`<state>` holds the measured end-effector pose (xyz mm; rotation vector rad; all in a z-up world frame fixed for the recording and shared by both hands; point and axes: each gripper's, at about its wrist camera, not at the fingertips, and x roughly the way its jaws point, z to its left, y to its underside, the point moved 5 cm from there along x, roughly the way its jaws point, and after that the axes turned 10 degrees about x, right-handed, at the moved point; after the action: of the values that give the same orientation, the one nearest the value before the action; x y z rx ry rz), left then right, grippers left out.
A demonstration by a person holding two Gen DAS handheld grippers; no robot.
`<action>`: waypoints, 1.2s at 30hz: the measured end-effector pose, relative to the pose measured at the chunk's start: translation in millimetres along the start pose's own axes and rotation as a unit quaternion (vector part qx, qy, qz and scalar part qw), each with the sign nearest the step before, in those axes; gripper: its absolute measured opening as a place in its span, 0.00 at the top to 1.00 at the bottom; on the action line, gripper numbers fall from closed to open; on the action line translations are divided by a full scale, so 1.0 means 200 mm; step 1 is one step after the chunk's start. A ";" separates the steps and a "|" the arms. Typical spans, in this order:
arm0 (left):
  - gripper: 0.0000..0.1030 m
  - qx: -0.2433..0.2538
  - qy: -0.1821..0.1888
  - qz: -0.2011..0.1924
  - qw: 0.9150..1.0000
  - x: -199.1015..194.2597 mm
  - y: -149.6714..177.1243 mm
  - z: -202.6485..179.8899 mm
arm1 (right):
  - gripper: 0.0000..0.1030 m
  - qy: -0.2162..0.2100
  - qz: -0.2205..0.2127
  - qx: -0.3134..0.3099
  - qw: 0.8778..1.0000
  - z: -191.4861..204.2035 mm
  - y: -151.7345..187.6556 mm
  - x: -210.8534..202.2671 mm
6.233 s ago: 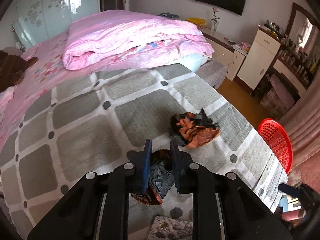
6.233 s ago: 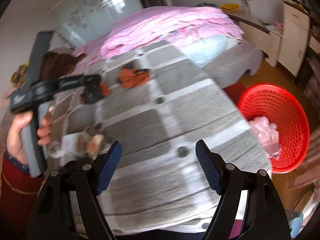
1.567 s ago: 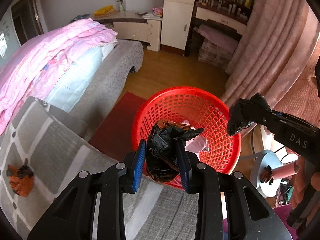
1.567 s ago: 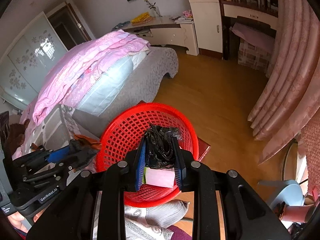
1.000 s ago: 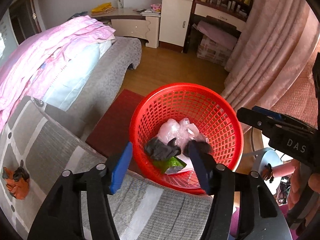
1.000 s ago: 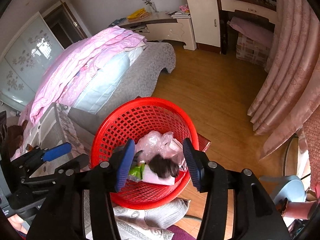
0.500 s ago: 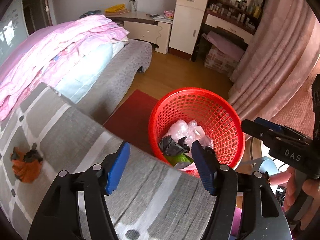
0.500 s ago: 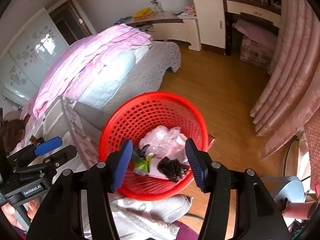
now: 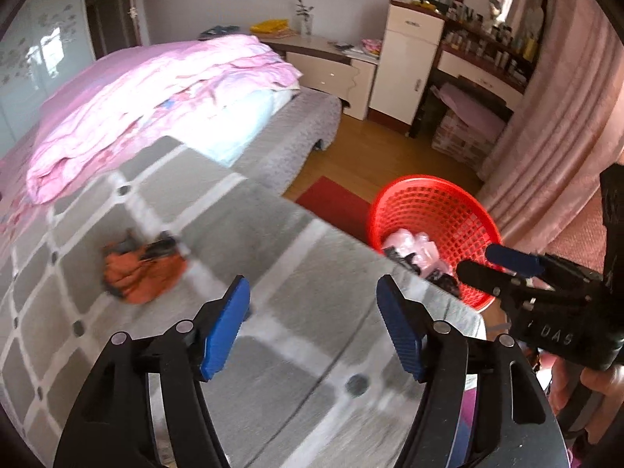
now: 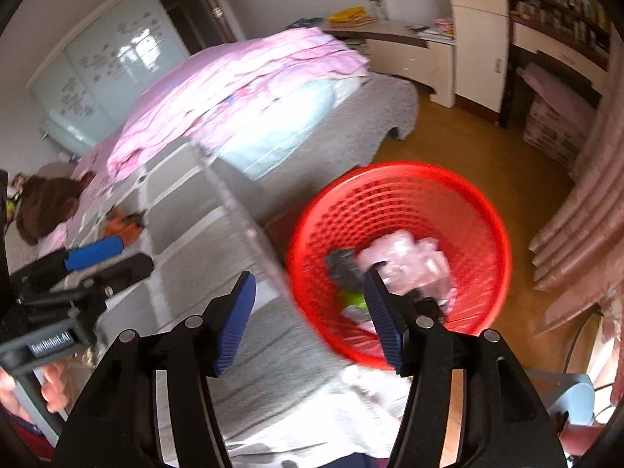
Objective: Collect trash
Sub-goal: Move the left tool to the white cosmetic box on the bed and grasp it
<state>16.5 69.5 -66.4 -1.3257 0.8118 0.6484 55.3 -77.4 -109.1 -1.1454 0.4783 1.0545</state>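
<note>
Now the red basket (image 10: pixel 397 187) holds pink plastic (image 10: pixel 409 257) and dark scraps (image 10: pixel 343 265); both jaws gape empty.

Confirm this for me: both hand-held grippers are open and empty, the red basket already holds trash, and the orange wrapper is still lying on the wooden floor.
One detail is wrong. The orange wrapper lies on the grey checked blanket on the bed, not on the floor, as the left wrist view shows. The rest holds: the left hand-held gripper and right hand-held gripper are open and empty, and the red basket holds trash.

Left gripper (image 9: pixel 312 327) jaws spread wide, empty. Right gripper (image 10: pixel 310 319) jaws spread wide, empty.
</note>
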 end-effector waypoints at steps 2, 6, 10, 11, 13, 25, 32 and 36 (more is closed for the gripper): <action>0.36 0.001 -0.008 -0.004 1.000 -0.05 0.02 0.04 | 0.44 -0.008 0.006 -0.011 1.000 0.06 0.03 0.01; 0.35 0.010 -0.031 -0.010 0.999 -0.16 0.09 0.15 | 0.44 -0.023 0.017 -0.029 0.999 0.17 0.07 0.03; 0.34 0.008 -0.062 -0.009 0.998 -0.27 0.17 0.31 | 0.44 -0.032 0.025 -0.048 0.998 0.25 0.12 0.04; 0.34 0.006 -0.065 -0.009 0.998 -0.29 0.19 0.34 | 0.44 -0.034 0.026 -0.051 0.998 0.27 0.13 0.04; 0.34 -0.003 -0.073 -0.006 0.997 -0.33 0.25 0.42 | 0.44 -0.038 0.030 -0.059 0.997 0.31 0.14 0.05; 0.34 -0.014 -0.067 0.018 0.998 -0.44 0.54 0.55 | 0.43 -0.048 0.039 -0.087 0.994 0.45 0.21 0.04; 0.34 0.027 -0.021 0.040 0.999 -0.42 0.67 0.45 | 0.43 -0.050 0.040 -0.092 0.994 0.48 0.21 0.04; 0.34 0.056 -0.009 0.046 0.997 -0.40 0.72 0.37 | 0.43 -0.053 0.042 -0.094 0.993 0.49 0.22 0.04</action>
<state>-134.3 166.3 -79.9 -1.1844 0.8854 0.6758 3.2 16.8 -99.1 -1.2356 0.3524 1.2474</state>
